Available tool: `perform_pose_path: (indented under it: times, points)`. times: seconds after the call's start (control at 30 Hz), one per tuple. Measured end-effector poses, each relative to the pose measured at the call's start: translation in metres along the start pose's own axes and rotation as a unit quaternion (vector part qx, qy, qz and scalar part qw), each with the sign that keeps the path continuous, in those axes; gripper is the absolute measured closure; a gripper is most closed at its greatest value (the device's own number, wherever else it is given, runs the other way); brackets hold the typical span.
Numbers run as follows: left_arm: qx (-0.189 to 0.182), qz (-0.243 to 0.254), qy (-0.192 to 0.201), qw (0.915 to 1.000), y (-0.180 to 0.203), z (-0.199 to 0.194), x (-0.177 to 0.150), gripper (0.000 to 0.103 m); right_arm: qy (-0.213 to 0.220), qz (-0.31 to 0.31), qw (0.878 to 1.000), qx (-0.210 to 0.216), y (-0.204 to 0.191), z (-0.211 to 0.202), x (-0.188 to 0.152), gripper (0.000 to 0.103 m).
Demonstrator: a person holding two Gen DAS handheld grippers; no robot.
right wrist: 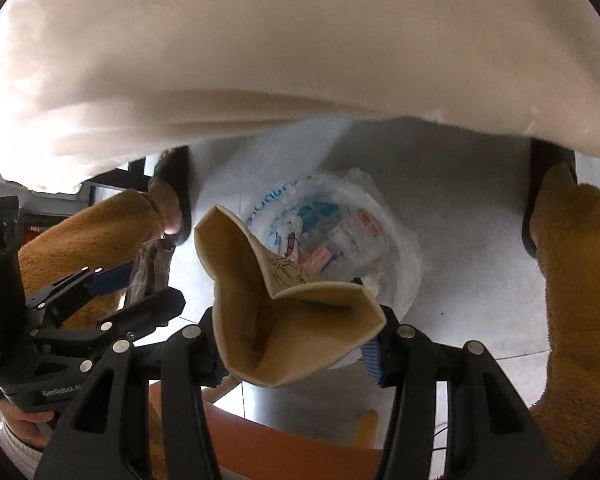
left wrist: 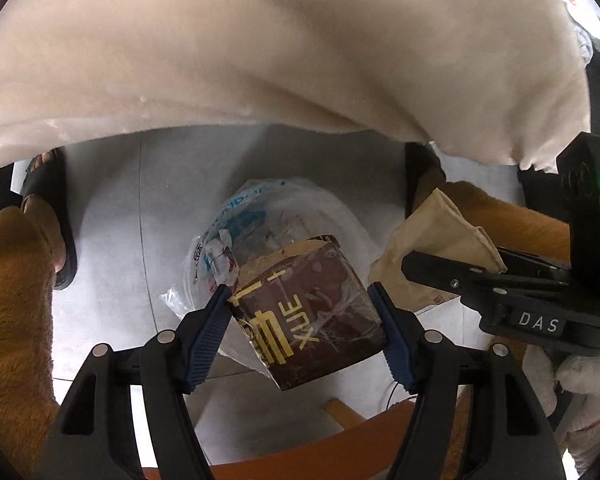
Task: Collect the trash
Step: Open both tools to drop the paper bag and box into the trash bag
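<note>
Hanging above a white bin [left wrist: 340,216] lined with a clear printed plastic bag [left wrist: 236,216], a brown carton [left wrist: 320,300] with gold lettering sits clamped between the blue pads [left wrist: 208,344] of the left gripper [left wrist: 300,336], which points steeply down at the floor. Its jaws stand about half apart, pressed on the carton's two sides. Just to its right, the right gripper [right wrist: 300,340] also points steeply down over the same bin [right wrist: 396,216], its jaws set narrower and closed on an open tan paper bag [right wrist: 284,320], whose mouth gapes toward the camera. Wrappers and scraps lie inside the bin liner [right wrist: 340,208]; how many cannot be told.

Counted: one carton, one paper bag, one bin, two grippers. In the right wrist view the left gripper [right wrist: 140,284] shows at the left edge with the carton's film-covered edge [right wrist: 148,268] between its fingers.

Two feet in dark slippers [left wrist: 52,216] stand either side of the bin on the grey tiled floor [left wrist: 148,184]. Fuzzy brown trouser legs [left wrist: 12,300] frame both views, a cream cloth [left wrist: 260,48] overhangs the top, and an orange chair seat [left wrist: 300,448] lies below.
</note>
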State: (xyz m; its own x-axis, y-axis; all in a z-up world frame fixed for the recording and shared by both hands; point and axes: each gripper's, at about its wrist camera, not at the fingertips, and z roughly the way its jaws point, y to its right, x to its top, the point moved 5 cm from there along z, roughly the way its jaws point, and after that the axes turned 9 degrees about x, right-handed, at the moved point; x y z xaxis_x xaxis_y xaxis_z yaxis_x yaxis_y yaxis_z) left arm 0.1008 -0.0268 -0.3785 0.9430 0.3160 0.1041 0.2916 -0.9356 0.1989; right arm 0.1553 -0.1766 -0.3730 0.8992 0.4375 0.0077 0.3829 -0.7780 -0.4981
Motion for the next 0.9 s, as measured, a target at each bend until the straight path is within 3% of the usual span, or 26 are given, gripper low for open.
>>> perform_pose_path:
  times: [0.43, 0.6, 0.67, 0.73, 0.9]
  points:
    - [0.013, -0.005, -0.081, 0.9966, -0.001, 0.056, -0.012, 0.035, -0.056, 0.056, 0.997, -0.007, 0.024, 0.046, -0.004, 0.051]
    - [0.019, 0.002, -0.091, 0.9957, 0.000, 0.059, -0.015, 0.035, -0.061, 0.080, 0.995, -0.004, 0.033, 0.050, -0.005, 0.050]
    - [0.025, 0.007, -0.097, 0.9949, 0.001, 0.060, -0.017, 0.030, -0.057, 0.089, 0.994, -0.005, 0.036, 0.048, -0.005, 0.041]
    - [0.035, 0.013, -0.093, 0.9949, 0.002, 0.058, -0.018, 0.022, -0.052, 0.101, 0.994, -0.003, 0.040, 0.045, -0.004, 0.040]
    - [0.038, 0.019, -0.073, 0.9964, 0.003, 0.042, -0.017, 0.022, -0.034, 0.098, 0.995, 0.004, 0.033, 0.033, -0.004, 0.040]
